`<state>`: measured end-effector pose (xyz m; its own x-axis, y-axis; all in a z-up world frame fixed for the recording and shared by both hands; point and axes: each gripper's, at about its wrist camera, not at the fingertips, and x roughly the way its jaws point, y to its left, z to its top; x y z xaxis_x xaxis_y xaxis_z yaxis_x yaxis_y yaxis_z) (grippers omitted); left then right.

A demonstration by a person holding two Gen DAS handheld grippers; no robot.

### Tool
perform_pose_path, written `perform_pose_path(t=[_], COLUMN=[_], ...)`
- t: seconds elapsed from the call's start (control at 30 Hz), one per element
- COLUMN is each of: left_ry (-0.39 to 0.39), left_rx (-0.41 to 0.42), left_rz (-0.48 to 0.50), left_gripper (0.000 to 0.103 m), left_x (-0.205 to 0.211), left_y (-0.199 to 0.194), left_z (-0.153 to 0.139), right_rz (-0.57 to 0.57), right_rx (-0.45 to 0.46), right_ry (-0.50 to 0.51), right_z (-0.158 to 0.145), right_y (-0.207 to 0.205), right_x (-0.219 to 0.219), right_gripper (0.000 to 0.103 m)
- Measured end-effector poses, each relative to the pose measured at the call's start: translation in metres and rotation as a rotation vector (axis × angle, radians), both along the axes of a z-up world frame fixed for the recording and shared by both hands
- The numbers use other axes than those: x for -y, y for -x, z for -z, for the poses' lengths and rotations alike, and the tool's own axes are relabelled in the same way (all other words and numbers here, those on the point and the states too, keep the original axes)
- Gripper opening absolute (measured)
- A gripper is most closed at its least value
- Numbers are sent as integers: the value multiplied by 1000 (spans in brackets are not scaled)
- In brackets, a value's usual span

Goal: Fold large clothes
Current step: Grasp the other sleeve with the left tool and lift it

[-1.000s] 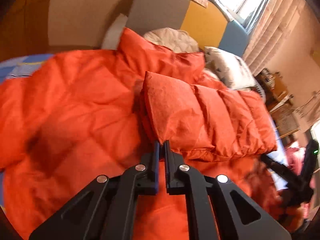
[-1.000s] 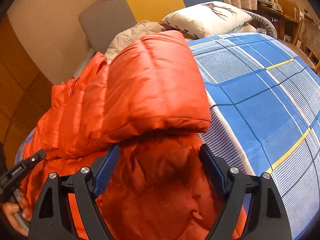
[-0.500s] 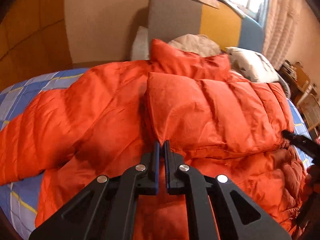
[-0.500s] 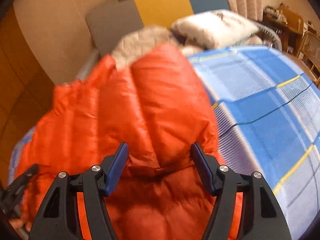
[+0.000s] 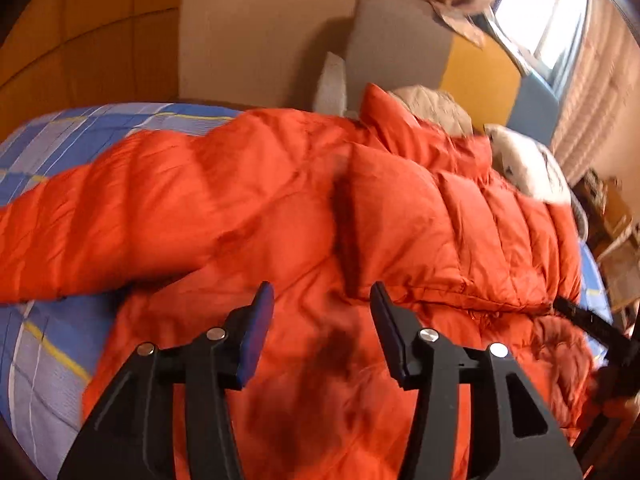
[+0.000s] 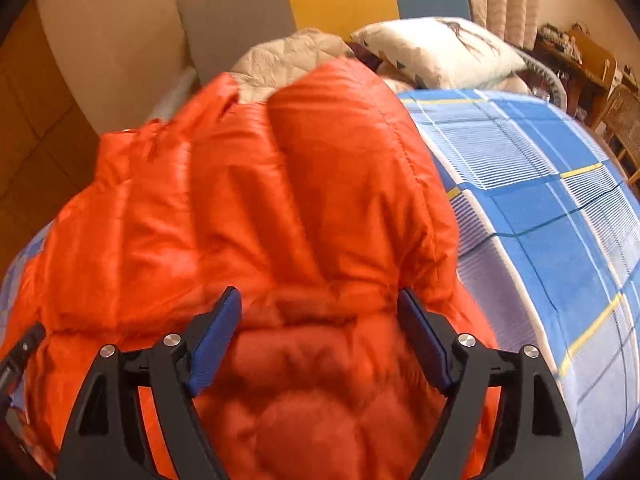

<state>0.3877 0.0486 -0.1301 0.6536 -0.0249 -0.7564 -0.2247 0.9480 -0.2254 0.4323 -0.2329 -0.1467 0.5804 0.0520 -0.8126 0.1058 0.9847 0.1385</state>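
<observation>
An orange puffer jacket (image 5: 304,208) lies spread on the bed. One sleeve (image 5: 460,232) is folded across its body, and the other sleeve (image 5: 120,208) stretches out to the left over the sheet. My left gripper (image 5: 321,292) hovers over the jacket's lower body; its jaws are opening and the pads touch nothing. My right gripper (image 6: 319,296) is above the folded sleeve (image 6: 320,184). Its jaws are opening wide, with puffy fabric below them but not pinched. Each gripper shows at the edge of the other's view: the right gripper (image 5: 592,324) and the left gripper (image 6: 20,348).
The bed has a blue plaid sheet (image 6: 540,200). A white pillow (image 6: 436,52) and a beige quilted garment (image 6: 280,60) lie by the grey, yellow and blue headboard (image 6: 288,4). A wooden desk and chair (image 6: 592,68) stand to the right, with a window (image 5: 544,12) beyond.
My left gripper's jaws have gone from shut to apart, and its view has swung to show more of the outstretched sleeve. My right gripper narrowed, widened again, and shifted over the folded sleeve.
</observation>
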Motion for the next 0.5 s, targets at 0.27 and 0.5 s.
perform_pose_path(t=[0.27, 0.5], left_ry=[78, 184], left_rx=[13, -13], left_rz=[-214, -535], left_gripper=[62, 62], left_x=[-88, -206], left_y=[73, 143], left_z=[7, 32], right_rz=[-98, -175], right_rx=[5, 22], right_ry=[20, 88], right_z=[0, 3], right_y=[53, 87], right_x=[-42, -72], right_gripper=[83, 83])
